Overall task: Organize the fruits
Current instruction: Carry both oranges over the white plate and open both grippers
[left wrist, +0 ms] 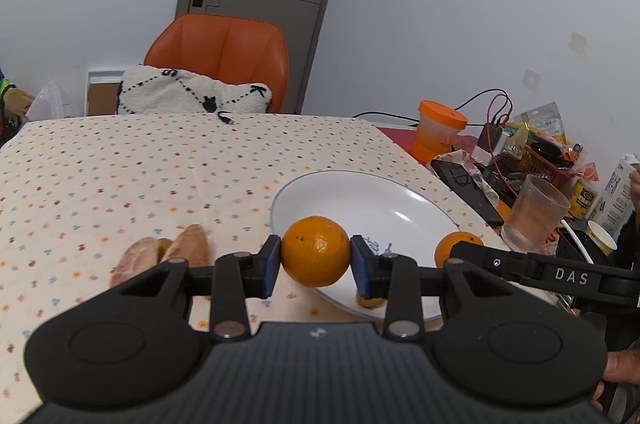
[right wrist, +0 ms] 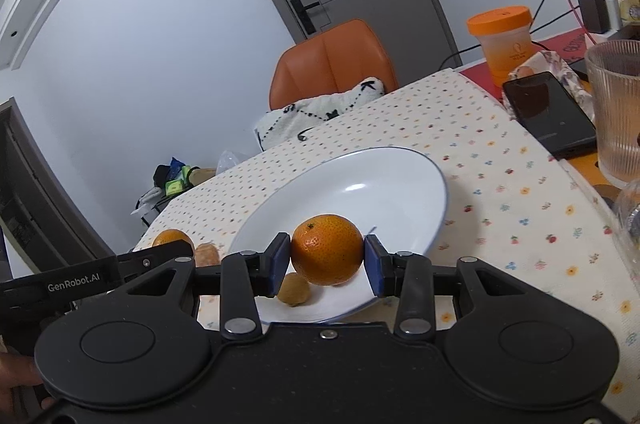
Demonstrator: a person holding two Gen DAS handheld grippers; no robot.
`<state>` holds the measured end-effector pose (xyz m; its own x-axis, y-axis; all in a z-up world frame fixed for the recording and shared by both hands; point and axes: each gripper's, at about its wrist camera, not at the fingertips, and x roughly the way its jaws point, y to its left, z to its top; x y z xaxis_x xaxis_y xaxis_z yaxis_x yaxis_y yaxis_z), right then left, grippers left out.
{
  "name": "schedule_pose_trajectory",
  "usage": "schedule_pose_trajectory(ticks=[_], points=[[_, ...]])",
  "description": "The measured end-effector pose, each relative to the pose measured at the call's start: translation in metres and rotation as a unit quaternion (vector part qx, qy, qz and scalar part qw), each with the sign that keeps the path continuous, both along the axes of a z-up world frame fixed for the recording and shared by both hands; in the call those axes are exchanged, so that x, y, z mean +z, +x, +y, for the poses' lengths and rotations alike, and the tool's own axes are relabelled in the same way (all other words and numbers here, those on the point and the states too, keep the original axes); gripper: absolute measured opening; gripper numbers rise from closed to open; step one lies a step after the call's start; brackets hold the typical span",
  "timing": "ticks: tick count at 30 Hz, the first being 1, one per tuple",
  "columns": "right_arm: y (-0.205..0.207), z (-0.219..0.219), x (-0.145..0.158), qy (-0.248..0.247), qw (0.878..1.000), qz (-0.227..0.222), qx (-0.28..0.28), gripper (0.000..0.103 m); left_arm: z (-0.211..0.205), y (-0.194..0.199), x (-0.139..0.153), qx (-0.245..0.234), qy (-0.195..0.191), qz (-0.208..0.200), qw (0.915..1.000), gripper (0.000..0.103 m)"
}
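- Since both claws are already pinching fruit, we just need a drop: left claw (left wrist: 315,253) squeezes an orange (left wrist: 315,251) over the plate's (left wrist: 360,192) near rim.
- Right claw (right wrist: 327,256) grips its orange (right wrist: 327,249) over the same plate (right wrist: 380,180), bowl straight ahead.
- Loose pieces (left wrist: 176,248) wait on the tabletop (left wrist: 120,164), left side.
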<state>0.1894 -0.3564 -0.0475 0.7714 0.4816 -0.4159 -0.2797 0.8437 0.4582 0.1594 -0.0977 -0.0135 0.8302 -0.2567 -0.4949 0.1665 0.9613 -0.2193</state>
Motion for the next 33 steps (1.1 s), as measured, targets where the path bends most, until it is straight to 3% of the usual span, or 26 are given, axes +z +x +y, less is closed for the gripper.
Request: schedule_pose_trajectory(ticks=[19,29,31,33], points=[[0.018,-0.019,-0.011,0.004,1.0,0.009,-0.005,0.038,-0.037,0.044,-0.023,-0.025,0.012,0.037,0.999,0.036],[0.023,-0.011,-0.013,-0.007,1.0,0.008,0.001,0.039,-0.026,0.042,-0.019,-0.006,0.012,0.032,0.9994,0.04],[0.024,-0.009,-0.012,-0.011,1.0,0.007,-0.001,0.044,-0.021,0.038,-0.018,-0.004,0.01,0.031,0.9995,0.04],[0.022,-0.007,-0.01,-0.01,1.0,0.001,-0.001,0.044,-0.017,0.035,-0.016,0.001,0.011,0.033,0.9994,0.045]])
